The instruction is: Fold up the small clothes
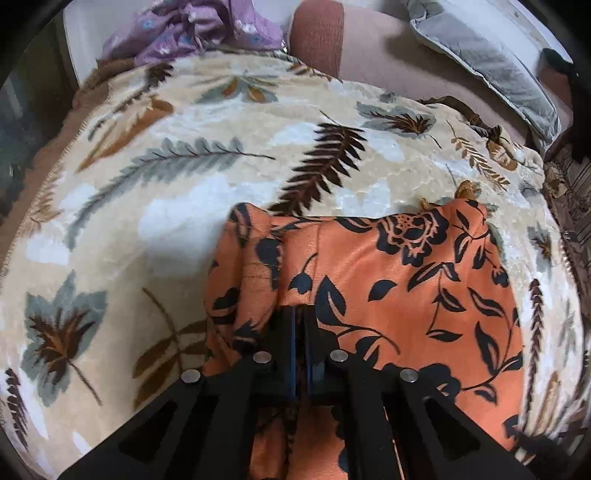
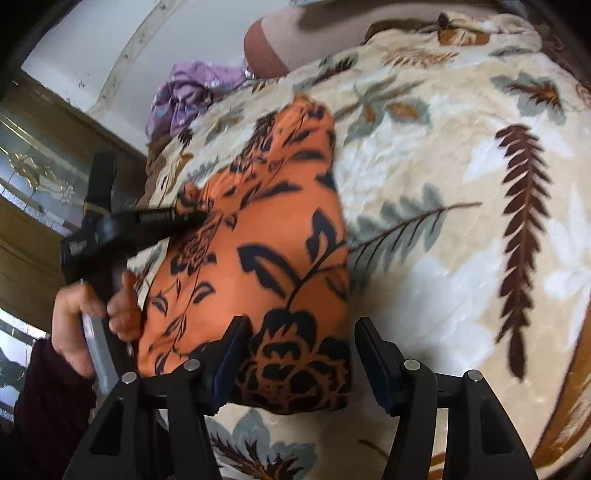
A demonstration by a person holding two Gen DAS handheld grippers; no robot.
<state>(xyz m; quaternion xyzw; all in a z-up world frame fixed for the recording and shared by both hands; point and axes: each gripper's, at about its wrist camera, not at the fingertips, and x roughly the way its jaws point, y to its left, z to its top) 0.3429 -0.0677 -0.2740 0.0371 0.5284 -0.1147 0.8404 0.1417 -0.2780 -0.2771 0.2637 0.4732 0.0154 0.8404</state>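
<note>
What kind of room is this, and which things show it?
Probably a bedroom at home. The orange garment lies on a leaf-patterned blanket spread over what looks like a bed, with a grey pillow and a bolster at the far end.

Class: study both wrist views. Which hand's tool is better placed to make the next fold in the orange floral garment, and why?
Probably left: the left tool is shut on the orange floral garment. The right tool stands open over the near edge, gripping nothing.
</note>
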